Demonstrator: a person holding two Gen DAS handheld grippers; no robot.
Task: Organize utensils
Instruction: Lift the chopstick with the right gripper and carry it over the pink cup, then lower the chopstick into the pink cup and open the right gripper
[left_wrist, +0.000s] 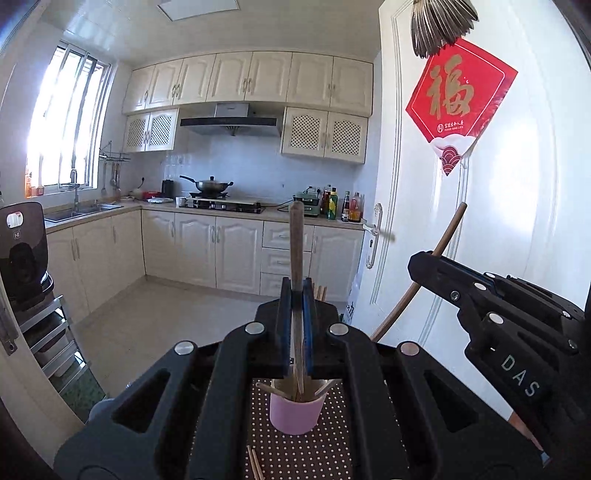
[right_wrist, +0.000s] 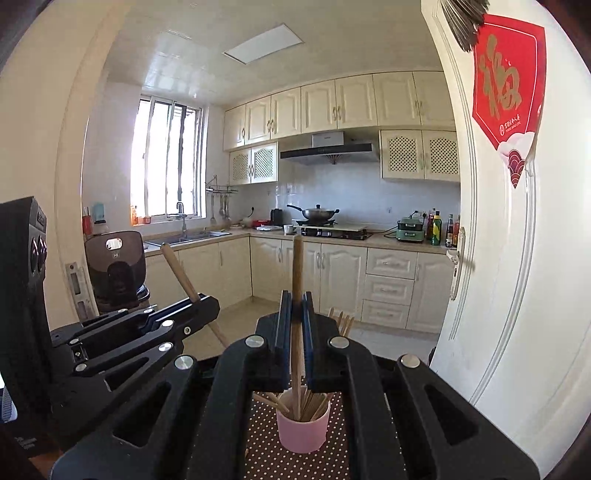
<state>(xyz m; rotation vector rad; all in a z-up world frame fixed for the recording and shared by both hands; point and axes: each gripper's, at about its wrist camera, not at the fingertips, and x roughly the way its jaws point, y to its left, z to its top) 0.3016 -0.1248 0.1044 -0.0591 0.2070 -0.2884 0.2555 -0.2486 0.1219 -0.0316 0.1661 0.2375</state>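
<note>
I have one wooden stick (left_wrist: 295, 243) clenched in my left gripper (left_wrist: 296, 295), another (right_wrist: 296, 273) in my right gripper (right_wrist: 294, 306), both over the pink cup (right_wrist: 303, 428) on the dotted surface (right_wrist: 266, 435). Releasing askew could tip the crowded cup.

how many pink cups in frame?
1. The pink cup stands on the dotted mat, below the right tool, with wooden sticks in it. The tools' bodies hide parts of the mat, so another could be hidden.
</note>
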